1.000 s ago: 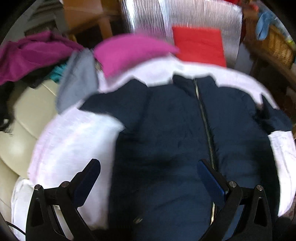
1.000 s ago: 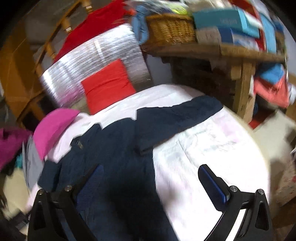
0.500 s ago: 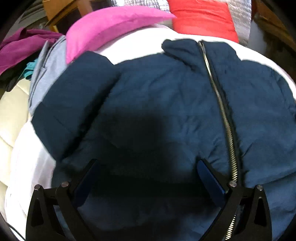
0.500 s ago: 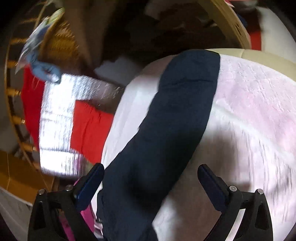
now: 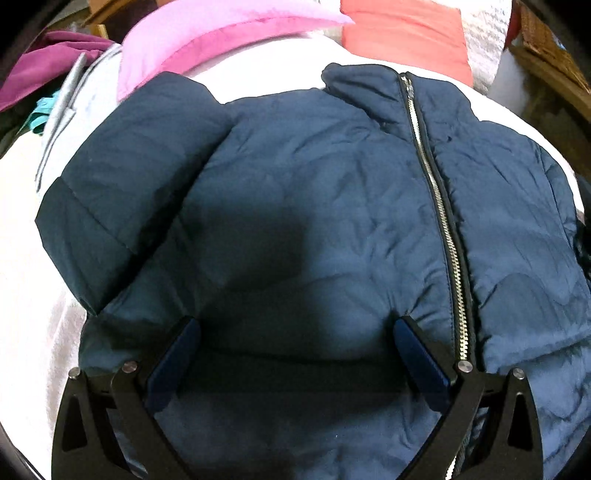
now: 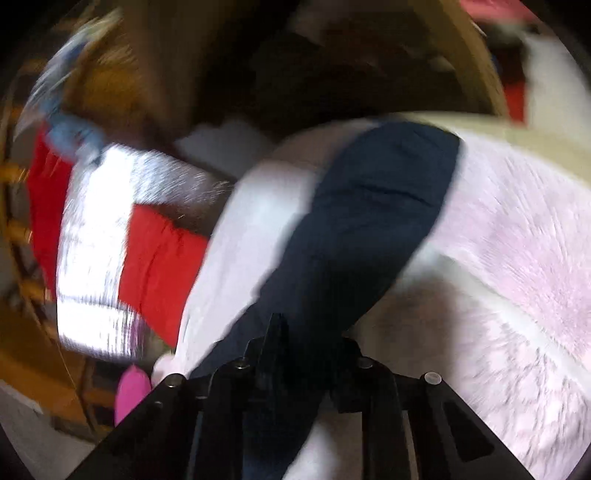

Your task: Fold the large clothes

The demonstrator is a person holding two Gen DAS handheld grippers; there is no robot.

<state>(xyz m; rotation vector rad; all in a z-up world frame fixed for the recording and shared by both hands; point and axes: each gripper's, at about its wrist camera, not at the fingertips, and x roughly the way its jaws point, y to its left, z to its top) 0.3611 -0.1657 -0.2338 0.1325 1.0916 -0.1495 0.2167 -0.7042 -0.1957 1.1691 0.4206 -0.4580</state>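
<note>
A navy quilted jacket (image 5: 314, 206) with a silver zipper (image 5: 439, 206) lies front up on a pale pink blanket (image 5: 26, 280). Its left sleeve (image 5: 122, 192) is folded in beside the body. My left gripper (image 5: 295, 336) is open, its blue pads pressing down on the jacket's lower front. In the blurred right wrist view, the jacket's other sleeve (image 6: 373, 225) stretches out over the blanket (image 6: 517, 240). My right gripper (image 6: 306, 343) is shut on that sleeve near its upper part.
A pink cushion (image 5: 221, 33) and a red cushion (image 5: 402, 37) lie beyond the collar. Grey and magenta clothes (image 5: 55, 62) pile at the far left. A silver-covered chair back (image 6: 96, 240) and wooden furniture stand behind. The cream sofa edge (image 6: 517, 133) runs past the sleeve cuff.
My left gripper has come down onto the jacket's front. My right gripper has closed on the outstretched sleeve; it was open half a second ago.
</note>
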